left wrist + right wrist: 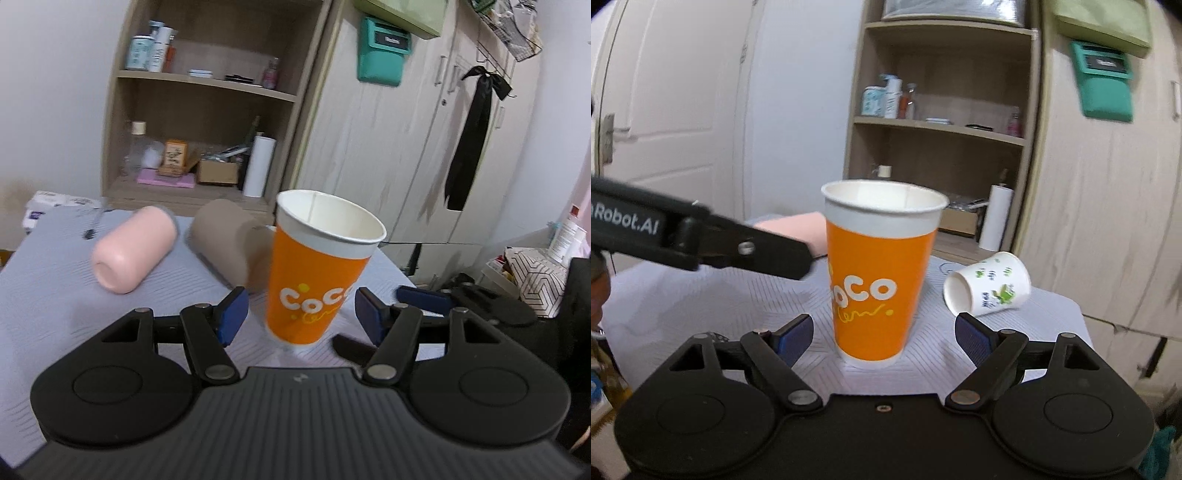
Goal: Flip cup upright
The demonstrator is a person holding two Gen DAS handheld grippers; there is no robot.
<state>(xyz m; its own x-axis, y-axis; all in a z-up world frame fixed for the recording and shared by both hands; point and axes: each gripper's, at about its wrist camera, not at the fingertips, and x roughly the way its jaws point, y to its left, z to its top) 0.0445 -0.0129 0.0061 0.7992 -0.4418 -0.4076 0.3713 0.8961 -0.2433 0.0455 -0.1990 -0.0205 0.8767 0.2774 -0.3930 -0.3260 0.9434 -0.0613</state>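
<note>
An orange paper cup with white "CoCo" lettering stands upright, mouth up, on the pale lilac tablecloth; it also shows in the right wrist view. My left gripper is open, its blue pads either side of the cup's lower half with a gap on each side. My right gripper is open too, its pads wide of the cup's base. The left gripper's black arm reaches in from the left in the right wrist view.
A pink cup and a brown cup lie on their sides behind the orange cup. A small white cup with green print lies on its side to the right. A wooden shelf unit and wardrobe stand behind the table.
</note>
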